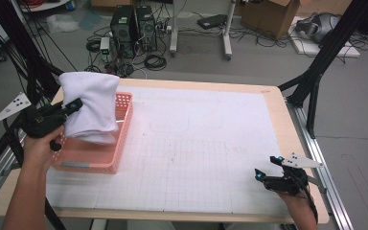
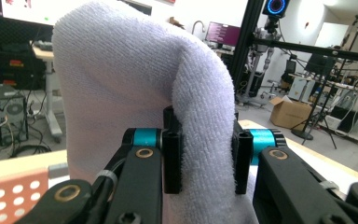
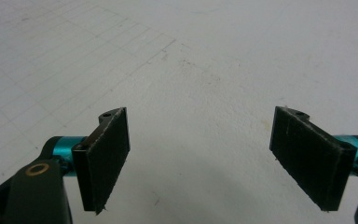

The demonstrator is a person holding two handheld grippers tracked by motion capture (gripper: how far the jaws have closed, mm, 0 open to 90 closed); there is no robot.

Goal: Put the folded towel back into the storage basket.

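Observation:
A folded white towel [image 1: 90,106] hangs over the pink perforated basket [image 1: 120,153] at the table's left edge. My left gripper [image 1: 74,106] is shut on the towel [image 2: 140,84], its black pads [image 2: 172,158] pressing a thick fold from both sides. The towel's lower edge dips into the basket. My right gripper [image 1: 268,167] rests near the table's front right corner, low over the white gridded mat [image 3: 177,60]. Its jaws stand wide apart with nothing between them [image 3: 200,158].
The white gridded mat [image 1: 201,143] covers most of the wooden table [image 1: 278,96]. Black frame struts [image 1: 316,76] rise at the right and left edges. Computer towers [image 1: 134,28], cables and a cardboard box [image 1: 270,17] sit on the floor beyond the table.

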